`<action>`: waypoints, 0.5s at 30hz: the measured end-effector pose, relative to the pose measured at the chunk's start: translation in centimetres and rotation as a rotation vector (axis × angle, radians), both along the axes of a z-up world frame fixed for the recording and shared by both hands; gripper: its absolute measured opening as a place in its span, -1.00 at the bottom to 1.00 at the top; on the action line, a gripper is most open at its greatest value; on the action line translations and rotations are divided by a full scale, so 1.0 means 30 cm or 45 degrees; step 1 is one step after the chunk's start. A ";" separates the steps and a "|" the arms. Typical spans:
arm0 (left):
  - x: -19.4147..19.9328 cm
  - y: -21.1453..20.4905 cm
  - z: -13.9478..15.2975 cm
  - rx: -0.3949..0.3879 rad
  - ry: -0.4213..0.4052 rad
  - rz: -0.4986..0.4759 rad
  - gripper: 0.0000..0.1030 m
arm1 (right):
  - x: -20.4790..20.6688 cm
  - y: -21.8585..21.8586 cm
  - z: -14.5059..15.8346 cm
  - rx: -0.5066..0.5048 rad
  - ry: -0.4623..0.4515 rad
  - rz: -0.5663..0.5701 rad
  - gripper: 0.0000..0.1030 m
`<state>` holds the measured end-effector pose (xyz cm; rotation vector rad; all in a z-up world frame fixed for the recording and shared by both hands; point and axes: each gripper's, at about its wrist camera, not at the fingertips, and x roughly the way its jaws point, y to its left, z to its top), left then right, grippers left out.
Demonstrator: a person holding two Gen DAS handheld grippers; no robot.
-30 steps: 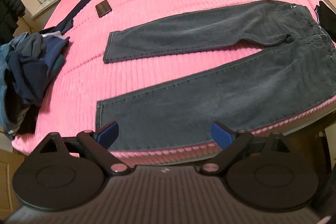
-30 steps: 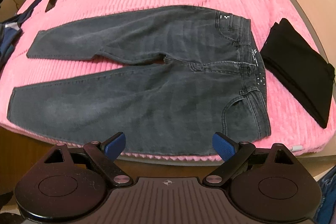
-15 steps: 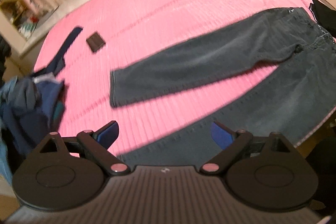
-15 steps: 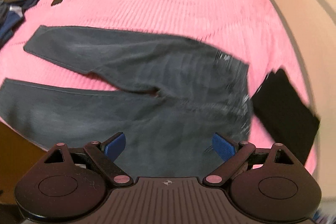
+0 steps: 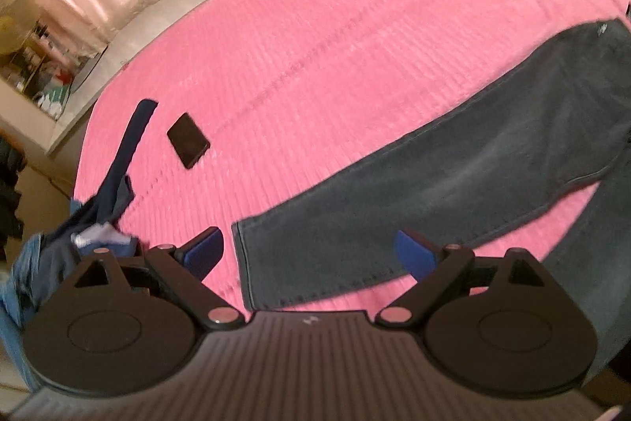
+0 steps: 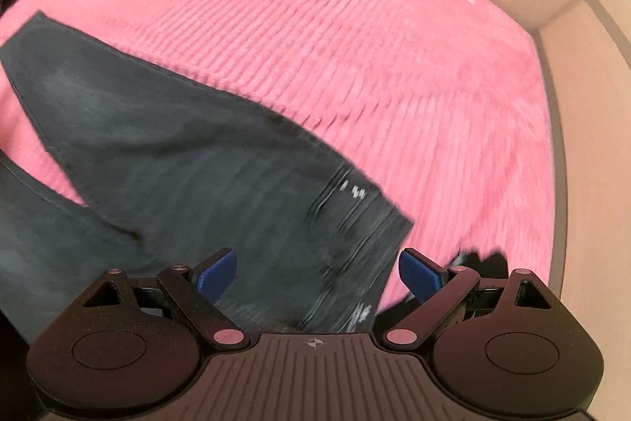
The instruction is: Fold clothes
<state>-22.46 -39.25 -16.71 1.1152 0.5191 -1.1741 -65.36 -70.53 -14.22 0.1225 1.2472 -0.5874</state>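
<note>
A heap of blue clothes (image 5: 59,255) sits at the bed's left edge, with a dark wallet (image 5: 188,140) nearby. The left gripper (image 5: 309,255) hovers wide open and empty over the hem of the dark jeans (image 5: 453,180) spread flat on the pink bed (image 5: 335,38). The right gripper (image 6: 317,277), equally wide and empty, hovers above their waistband.

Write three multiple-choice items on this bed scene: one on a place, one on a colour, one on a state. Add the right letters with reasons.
1. Where does the small dark flat object lie?
A. on the jeans
B. on the pink blanket, beside the navy strap
C. on the floor

2. What colour is the blanket?
A. pink
B. green
C. white

3. How is the left hand-held gripper?
A. shut on the jeans
B. shut on nothing
C. open

Key: 1 B, it rests on bare blanket next to the navy strap, apart from the jeans. 2 A, the ribbed cover is pink throughout. 3 C, its blue fingers stand wide apart with nothing between them.
</note>
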 end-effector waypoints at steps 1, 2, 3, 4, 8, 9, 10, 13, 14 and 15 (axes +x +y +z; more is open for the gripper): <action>0.011 -0.028 -0.021 0.020 -0.010 -0.025 0.79 | 0.013 -0.041 -0.017 0.004 0.003 0.018 0.78; 0.025 -0.053 -0.044 0.040 -0.023 -0.055 0.79 | 0.024 -0.074 -0.030 0.012 -0.003 0.023 0.78; 0.040 -0.069 -0.068 0.062 -0.036 -0.083 0.78 | 0.037 -0.107 -0.043 0.019 -0.009 0.028 0.78; 0.063 -0.092 -0.101 0.092 -0.049 -0.116 0.75 | 0.055 -0.136 -0.053 0.022 -0.015 0.031 0.78; 0.181 -0.171 -0.237 0.171 -0.077 -0.242 0.68 | 0.120 -0.191 -0.094 -0.006 0.007 0.049 0.78; 0.212 -0.184 -0.278 0.195 -0.080 -0.273 0.62 | 0.134 -0.196 -0.104 -0.014 0.014 0.051 0.78; 0.252 -0.201 -0.322 0.224 -0.084 -0.304 0.60 | 0.148 -0.200 -0.115 -0.020 0.020 0.049 0.75; 0.377 -0.258 -0.436 0.281 -0.085 -0.394 0.58 | 0.197 -0.201 -0.166 -0.013 0.033 0.015 0.55; 0.415 -0.274 -0.470 0.309 -0.071 -0.434 0.56 | 0.215 -0.203 -0.187 -0.009 0.036 -0.001 0.55; 0.452 -0.290 -0.504 0.339 -0.054 -0.476 0.55 | 0.236 -0.209 -0.212 -0.002 0.036 -0.025 0.55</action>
